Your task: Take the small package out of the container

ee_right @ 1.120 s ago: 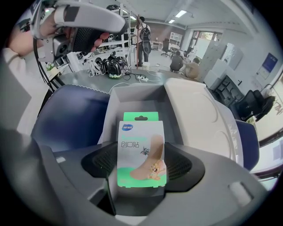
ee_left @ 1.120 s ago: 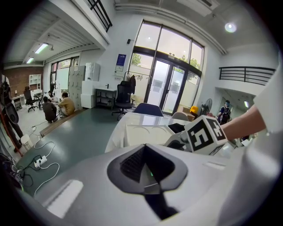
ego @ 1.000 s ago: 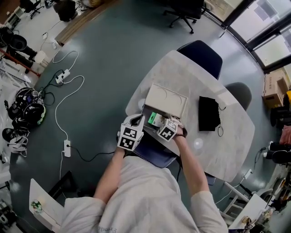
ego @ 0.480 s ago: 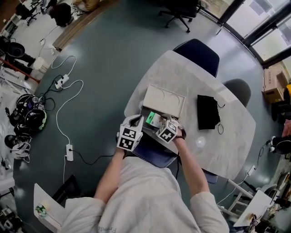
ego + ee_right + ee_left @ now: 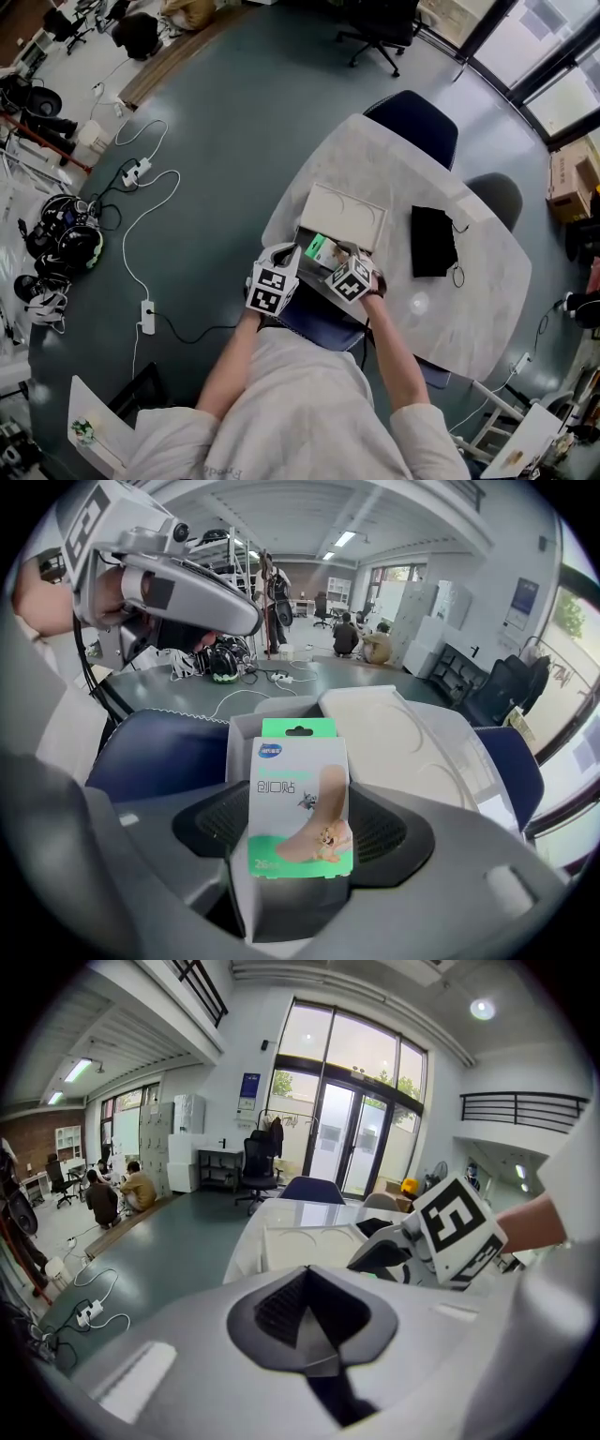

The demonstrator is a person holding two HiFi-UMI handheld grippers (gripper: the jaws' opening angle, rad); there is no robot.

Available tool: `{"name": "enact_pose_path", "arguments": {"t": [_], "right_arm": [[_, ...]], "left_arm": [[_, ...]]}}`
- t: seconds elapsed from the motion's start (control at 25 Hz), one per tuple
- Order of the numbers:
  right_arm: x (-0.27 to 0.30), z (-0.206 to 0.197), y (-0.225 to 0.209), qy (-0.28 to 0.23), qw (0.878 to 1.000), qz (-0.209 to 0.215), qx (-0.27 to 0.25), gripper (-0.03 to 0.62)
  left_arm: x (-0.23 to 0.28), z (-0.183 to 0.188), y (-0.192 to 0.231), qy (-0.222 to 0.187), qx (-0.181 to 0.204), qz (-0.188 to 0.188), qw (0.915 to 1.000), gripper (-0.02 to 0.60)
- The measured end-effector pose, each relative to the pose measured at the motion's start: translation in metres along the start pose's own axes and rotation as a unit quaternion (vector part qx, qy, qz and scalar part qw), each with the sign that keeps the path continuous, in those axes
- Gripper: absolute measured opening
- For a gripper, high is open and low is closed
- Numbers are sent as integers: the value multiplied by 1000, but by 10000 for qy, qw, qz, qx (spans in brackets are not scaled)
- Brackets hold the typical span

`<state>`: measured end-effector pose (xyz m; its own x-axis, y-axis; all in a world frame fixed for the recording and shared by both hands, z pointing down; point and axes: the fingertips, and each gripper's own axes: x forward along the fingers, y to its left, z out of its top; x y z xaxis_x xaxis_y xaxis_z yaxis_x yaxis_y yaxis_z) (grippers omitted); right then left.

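**Plaster carton clamped in right gripper at open container**

The right gripper view shows what the head view cannot. The right gripper (image 5: 302, 841) is clamped on the small package (image 5: 298, 794), a green-and-white carton held upright between its dark pads. The front reads "创口贴", with a cartoon cat and mouse on a plaster and a number beginning "26" at the bottom. Just behind it is the white container (image 5: 246, 738), its lid (image 5: 403, 733) standing open.

From above, the package is only a green patch over the container's open mouth, near the left corner of the table's (image 5: 469, 309) near edge. Whether it has cleared the rim cannot be told.

The left gripper view shows the left gripper (image 5: 319, 1354) with its jaws together on nothing, just beside the container.

A black pouch (image 5: 433, 241) lies well apart toward the table's right edge. A navy chair (image 5: 412, 117) stands at the far edge, and a second navy seat (image 5: 314, 321) sits at the near edge below the grippers.
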<state>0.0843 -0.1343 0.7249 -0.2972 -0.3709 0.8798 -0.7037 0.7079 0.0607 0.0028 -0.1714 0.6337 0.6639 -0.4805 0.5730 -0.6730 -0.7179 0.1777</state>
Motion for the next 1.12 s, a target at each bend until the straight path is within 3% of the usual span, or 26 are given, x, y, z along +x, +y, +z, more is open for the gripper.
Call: {"name": "enact_pose_path", "arguments": {"t": [0.24, 0.72, 1.12], "right_arm": [[-9, 5, -3, -176, 9997, -69, 164, 321], [-33, 16, -8, -995, 9892, -202, 1056, 321], [-50, 24, -8, -1247, 9846, -358, 1174, 321]], "left_arm": [[6, 0, 5, -40, 76, 115, 9999, 54], [6, -3, -10, -8, 180, 37, 9998, 54], [-1, -7, -14, -84, 211, 84, 9997, 54]]}}
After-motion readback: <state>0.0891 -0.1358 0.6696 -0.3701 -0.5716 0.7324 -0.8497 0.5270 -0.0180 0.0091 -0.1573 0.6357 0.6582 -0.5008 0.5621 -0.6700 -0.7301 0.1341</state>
